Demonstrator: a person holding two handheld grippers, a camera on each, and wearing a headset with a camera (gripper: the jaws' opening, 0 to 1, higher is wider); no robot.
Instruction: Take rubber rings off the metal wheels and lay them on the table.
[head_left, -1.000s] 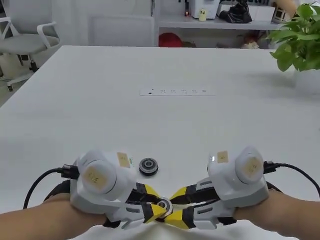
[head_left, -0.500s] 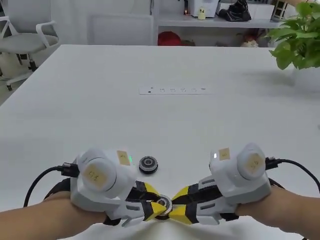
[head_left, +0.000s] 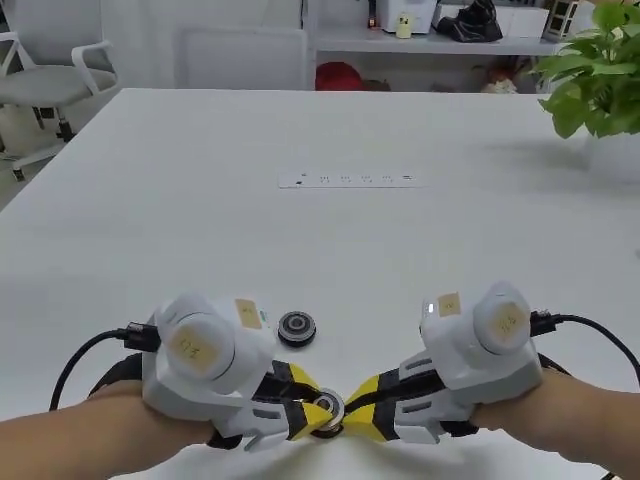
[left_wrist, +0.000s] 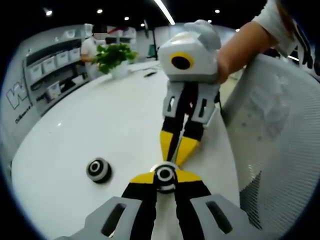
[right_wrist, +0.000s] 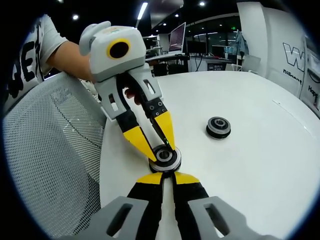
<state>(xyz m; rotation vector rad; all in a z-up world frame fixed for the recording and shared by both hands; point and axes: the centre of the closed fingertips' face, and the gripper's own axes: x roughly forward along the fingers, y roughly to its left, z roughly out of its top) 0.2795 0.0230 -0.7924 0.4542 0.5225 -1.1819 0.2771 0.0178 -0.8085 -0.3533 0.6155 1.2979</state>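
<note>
Ring removal, opening stage. We see the left gripper and the right gripper meeting tip to tip over the near edge of the table, with one held wheel between them. In the left gripper view, the left gripper's jaws are clamped on either side of that wheel. In the right gripper view, the right gripper's jaws are drawn almost together against the wheel's near rim, and we judge them to be pinching the dark rubber ring rather than the metal, though the contact is too small to confirm. The ring sits in place around the wheel, so we take the step in hand to be the first peel. A second wheel lies flat on the table just beyond the left gripper, its ring also on. The next move calls for a steady hold by the left gripper while the right draws the ring outward over the rim, then lays it on bare table.
</note>
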